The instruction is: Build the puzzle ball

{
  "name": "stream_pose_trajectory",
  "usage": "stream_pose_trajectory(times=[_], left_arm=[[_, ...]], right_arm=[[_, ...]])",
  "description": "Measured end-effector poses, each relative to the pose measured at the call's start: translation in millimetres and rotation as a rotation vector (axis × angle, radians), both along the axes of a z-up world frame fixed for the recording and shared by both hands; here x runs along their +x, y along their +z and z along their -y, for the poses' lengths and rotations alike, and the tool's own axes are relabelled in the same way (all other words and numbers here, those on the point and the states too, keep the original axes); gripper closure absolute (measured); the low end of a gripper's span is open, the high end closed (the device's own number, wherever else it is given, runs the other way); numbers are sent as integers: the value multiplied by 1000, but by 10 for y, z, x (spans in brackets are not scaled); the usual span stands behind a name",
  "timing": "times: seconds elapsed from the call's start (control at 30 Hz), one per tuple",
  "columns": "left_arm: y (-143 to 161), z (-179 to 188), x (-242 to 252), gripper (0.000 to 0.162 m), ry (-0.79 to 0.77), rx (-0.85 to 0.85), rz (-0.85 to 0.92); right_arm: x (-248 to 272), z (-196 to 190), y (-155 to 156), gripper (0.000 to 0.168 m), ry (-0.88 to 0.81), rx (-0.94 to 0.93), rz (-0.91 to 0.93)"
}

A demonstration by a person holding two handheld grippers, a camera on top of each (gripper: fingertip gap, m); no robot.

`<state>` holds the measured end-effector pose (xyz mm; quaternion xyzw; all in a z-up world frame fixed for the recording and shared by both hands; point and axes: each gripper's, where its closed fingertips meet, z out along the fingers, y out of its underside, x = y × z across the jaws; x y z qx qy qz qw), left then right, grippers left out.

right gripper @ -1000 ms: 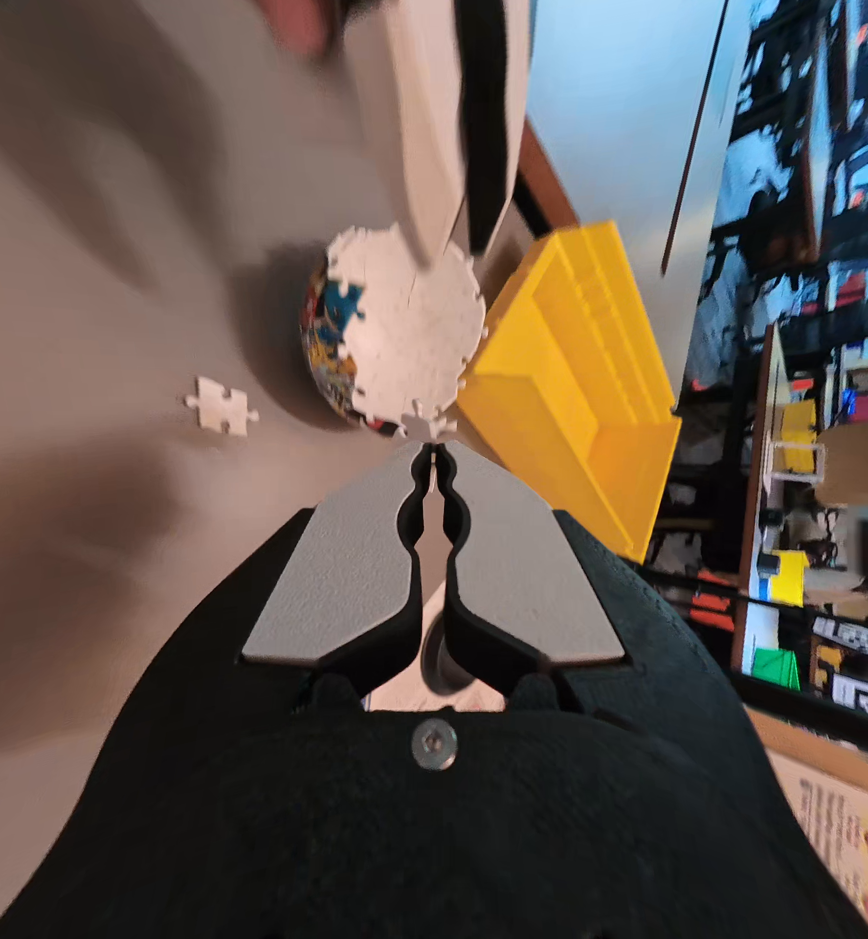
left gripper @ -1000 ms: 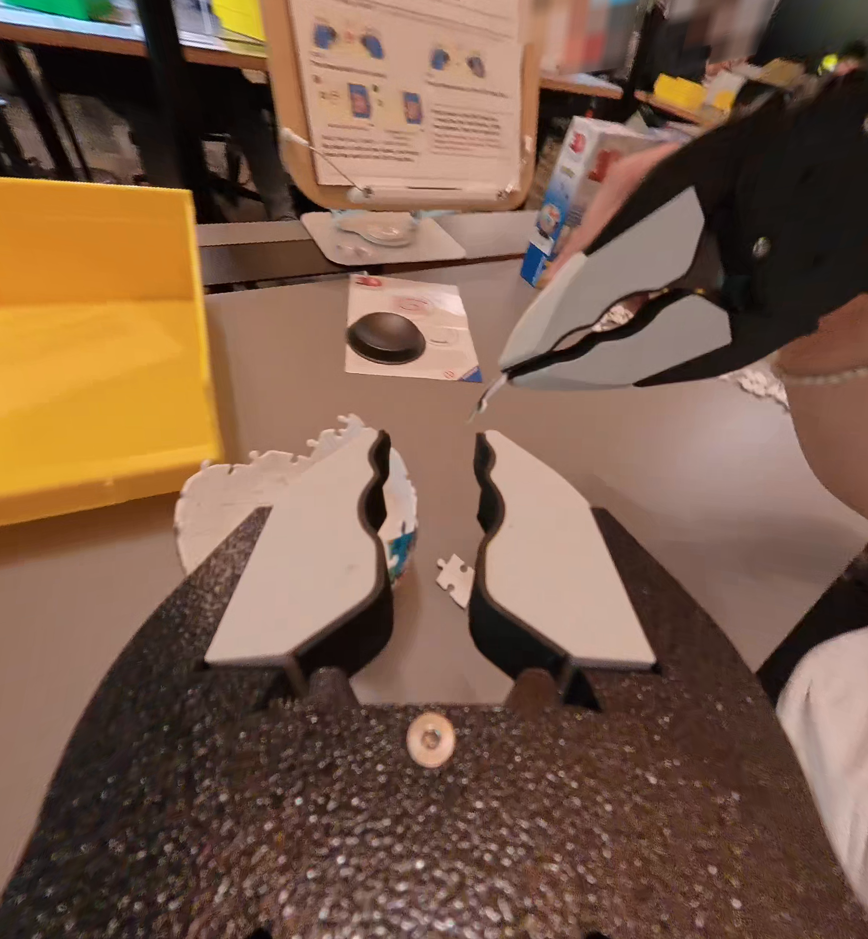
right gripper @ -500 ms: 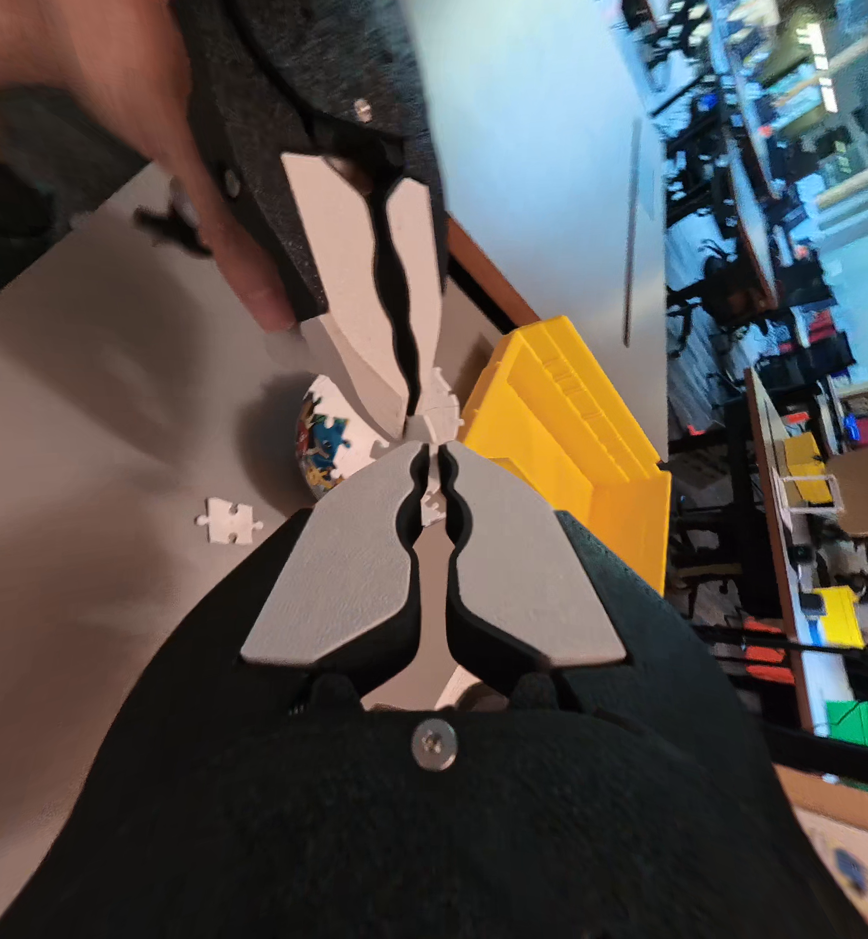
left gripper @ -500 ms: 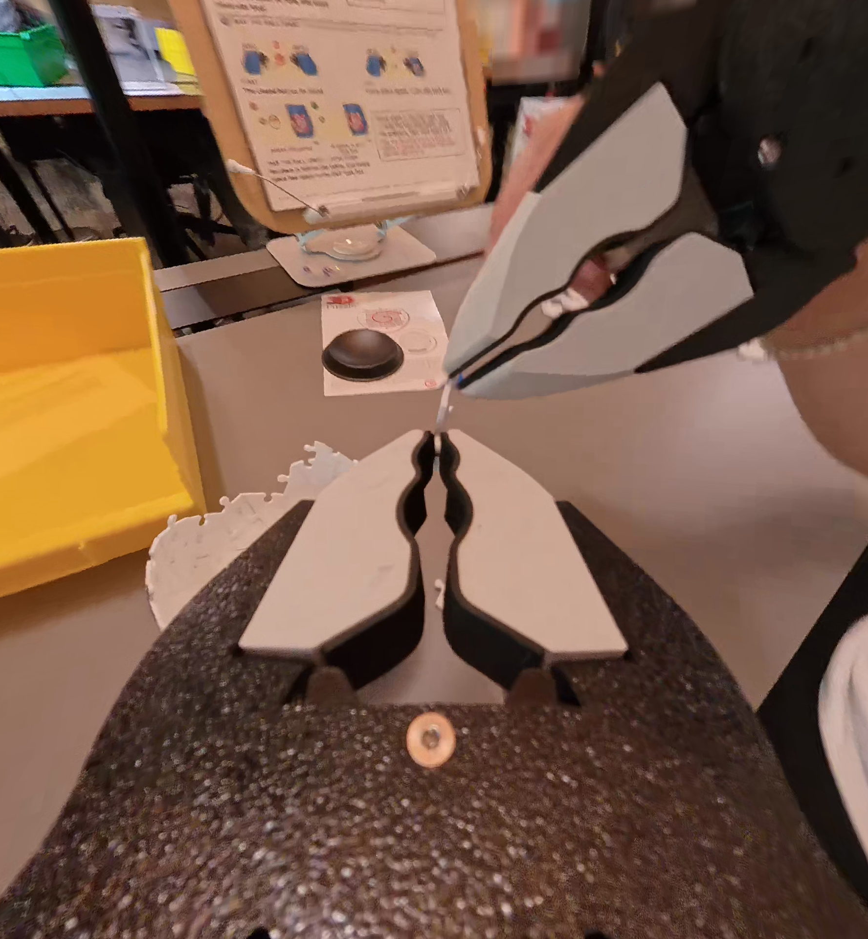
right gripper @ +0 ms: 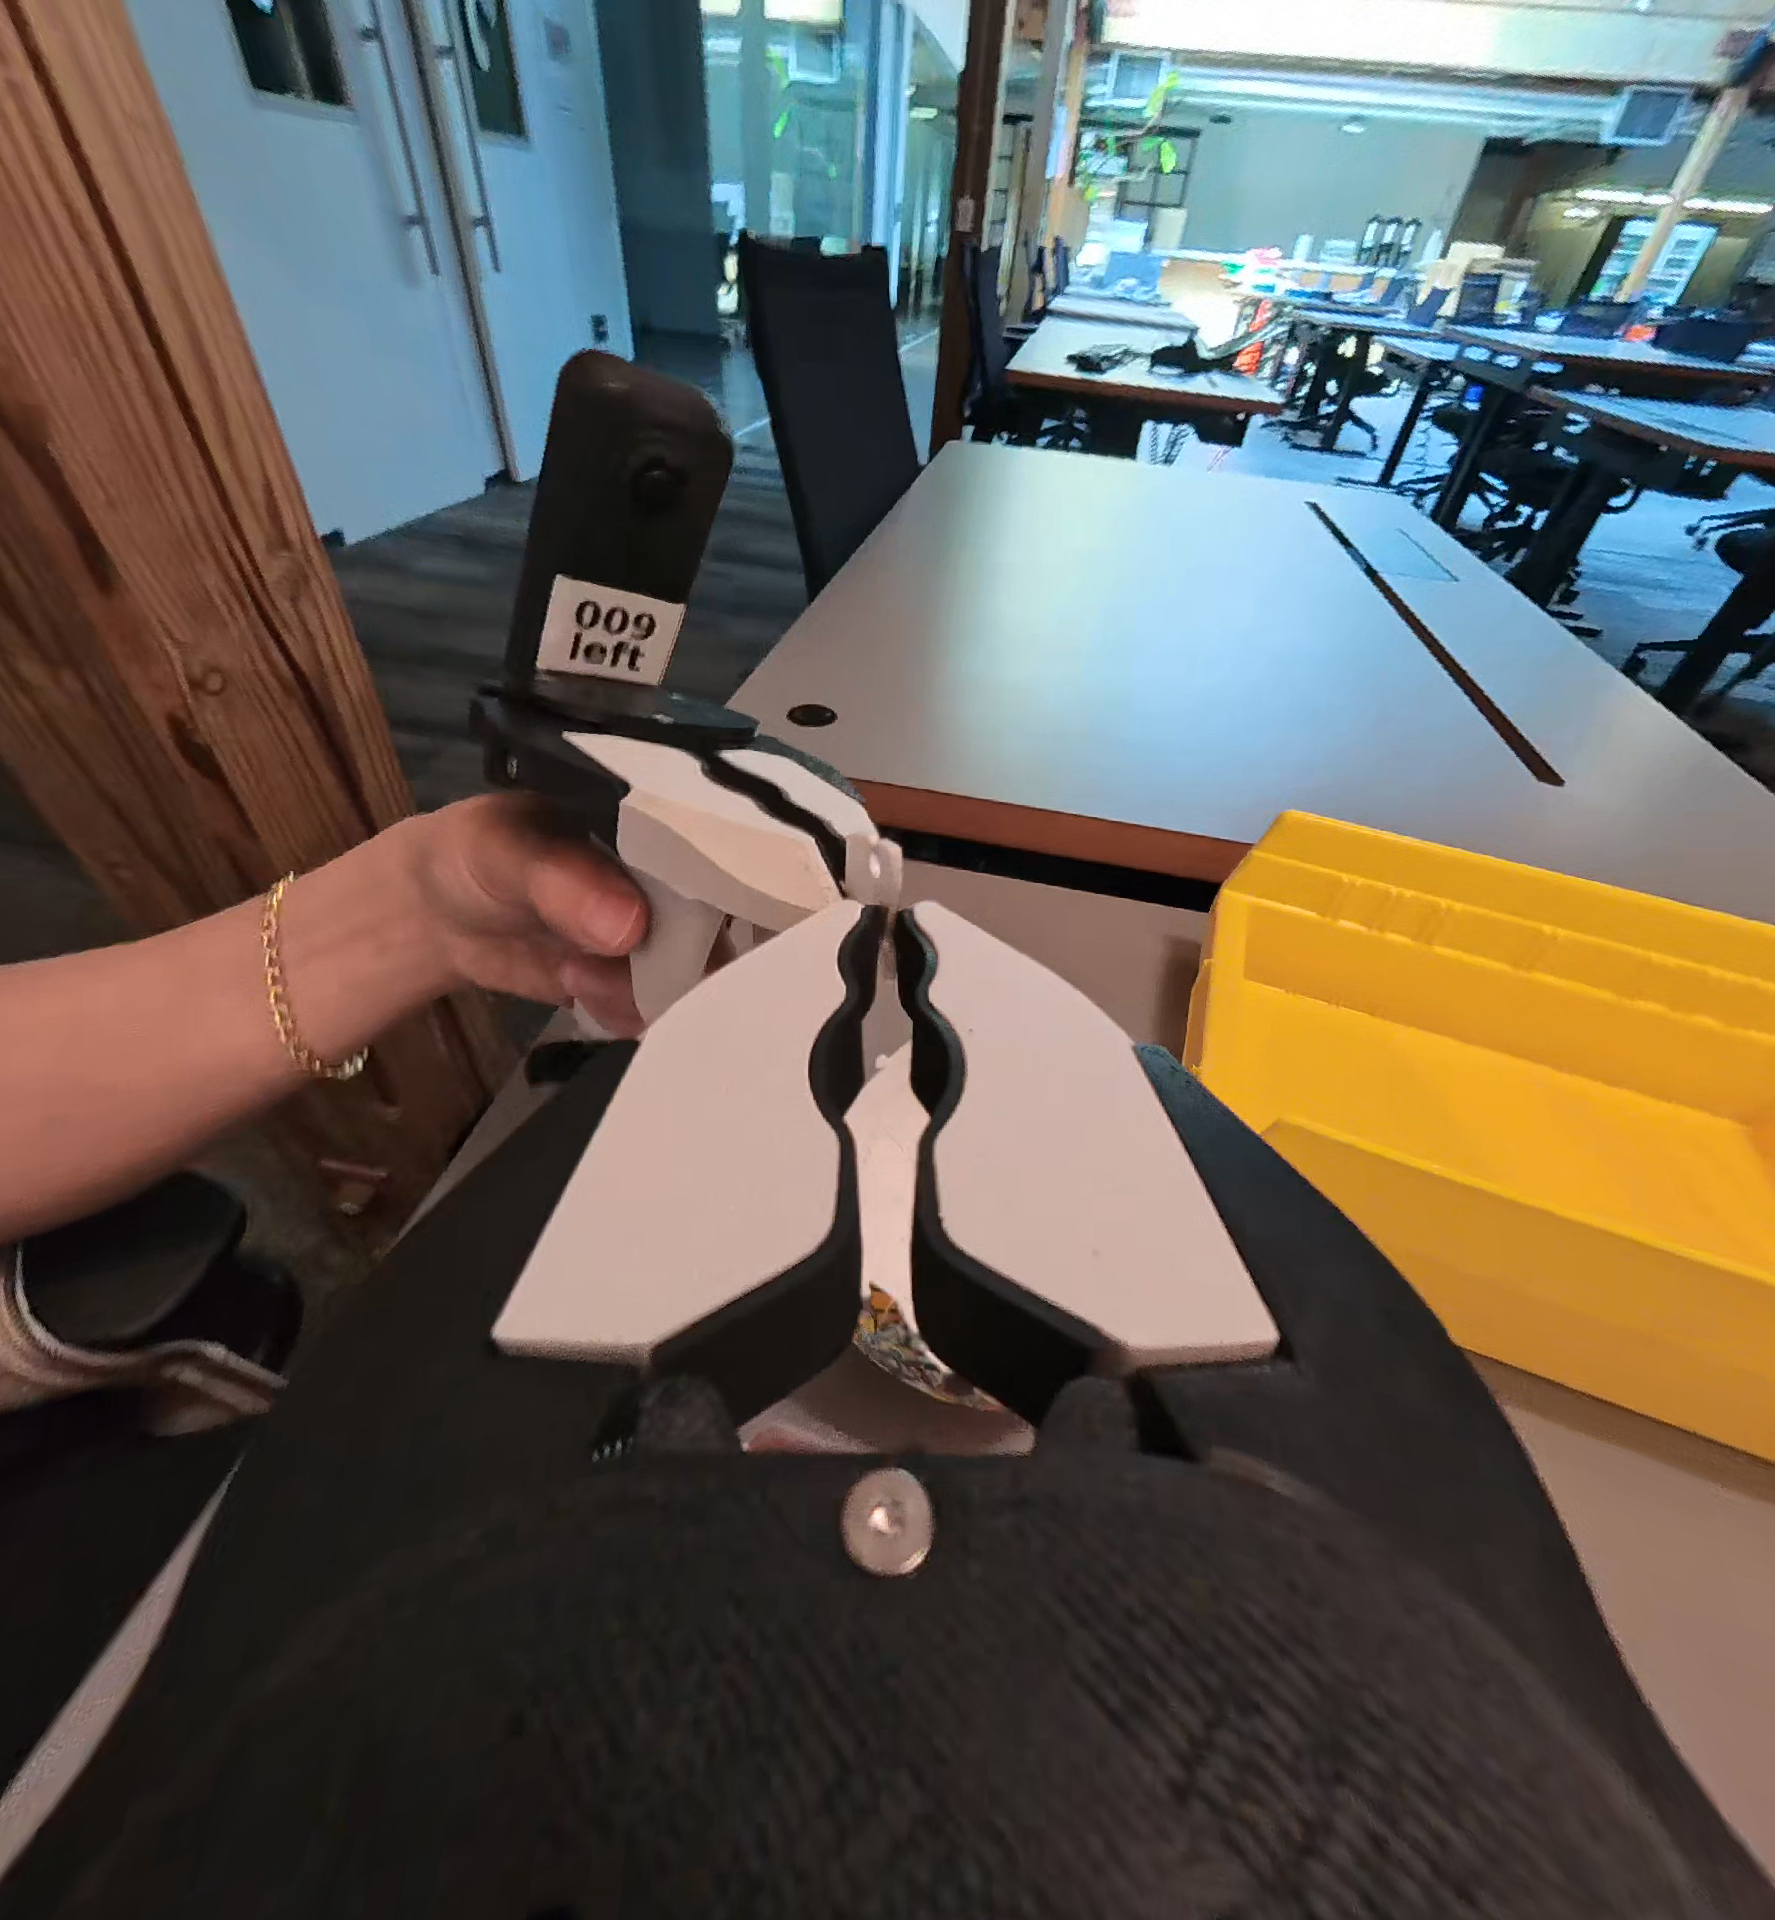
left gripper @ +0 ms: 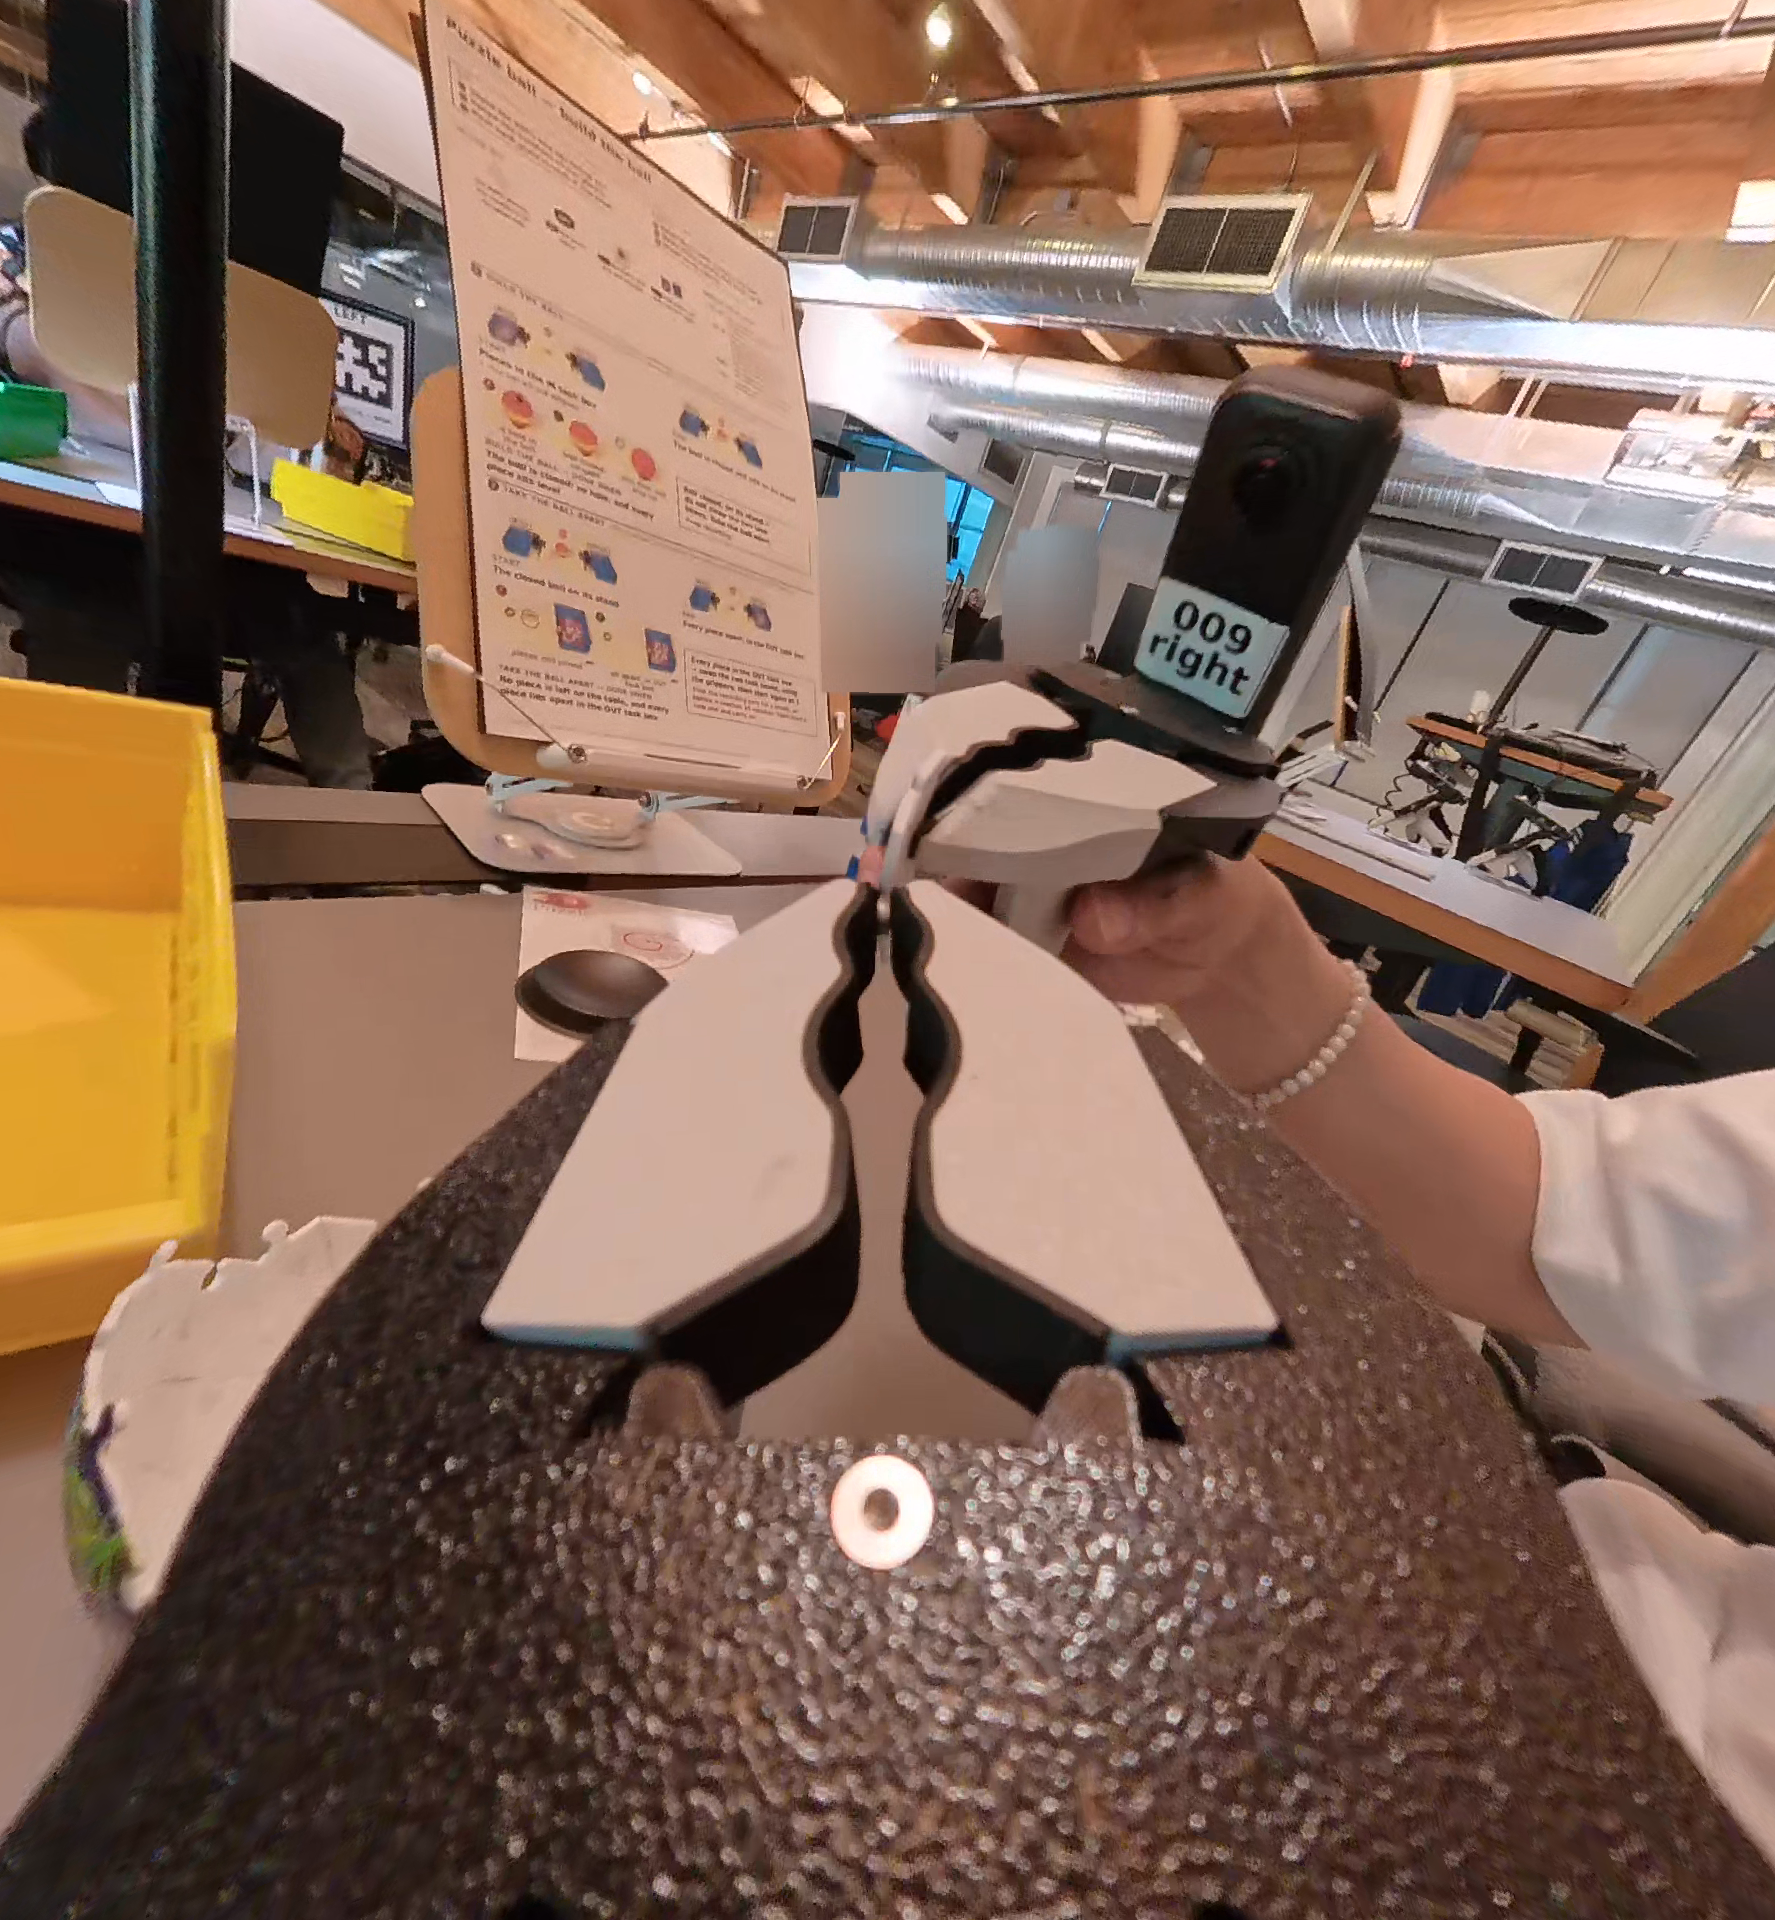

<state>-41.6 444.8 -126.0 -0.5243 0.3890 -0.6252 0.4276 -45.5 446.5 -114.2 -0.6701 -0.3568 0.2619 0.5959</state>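
A small white puzzle piece is held in the air between the two gripper tips, which meet nose to nose. My left gripper is shut on it, and so is my right gripper. The piece sits at the tip of the right gripper in the left wrist view; the left gripper also shows in the right wrist view. The partly built puzzle ball, a bowl that is white inside and coloured outside, lies on the table below, mostly hidden. A strip of it shows between the right fingers.
A yellow bin stands on the table to the left of the ball and also shows in the right wrist view. A black dish stand rests on a leaflet farther back. An instruction board stands behind it. The tips of both grippers are at nearly the same place.
Both grippers have lifted and levelled out above the table. My left gripper, open a second ago, has closed on the piece held by the right gripper.
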Motion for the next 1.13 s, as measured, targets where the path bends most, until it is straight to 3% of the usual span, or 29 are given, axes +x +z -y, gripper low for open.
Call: stream_pose_trajectory(times=[0.1, 0.27, 0.43, 0.77, 0.8, 0.87, 0.93, 1.0, 1.13], left_arm=[[-96, -81, -42, 149, 57, 55, -77], [-154, -18, -54, 147, 67, 185, -145], [-226, -93, -52, 160, 127, 256, -216], [-133, -314, -219, 159, 199, 127, -131], [-163, -418, -277, 156, 262, 108, -160], [-309, -688, -473, 128, 423, 46, -272], [-553, -879, -684, 113, 530, -78, -434], [-773, -862, -747, 94, 511, -204, -558], [-1074, -766, -627, 87, 473, -284, -713]], right_arm=[[59, -56, -133, 166, -30, 3, 143], [-14, -22, -250, 166, 56, -5, 275], [-92, -72, -248, 165, 121, 3, 326], [-266, -269, -140, 166, 275, 9, 223], [-245, -337, -156, 166, 236, 17, 245], [-108, -525, -241, 166, 122, 17, 323], [-15, -600, -403, 166, 100, -26, 399], [46, -673, -538, 166, 69, -59, 450], [67, -748, -707, 166, 79, -131, 496]])
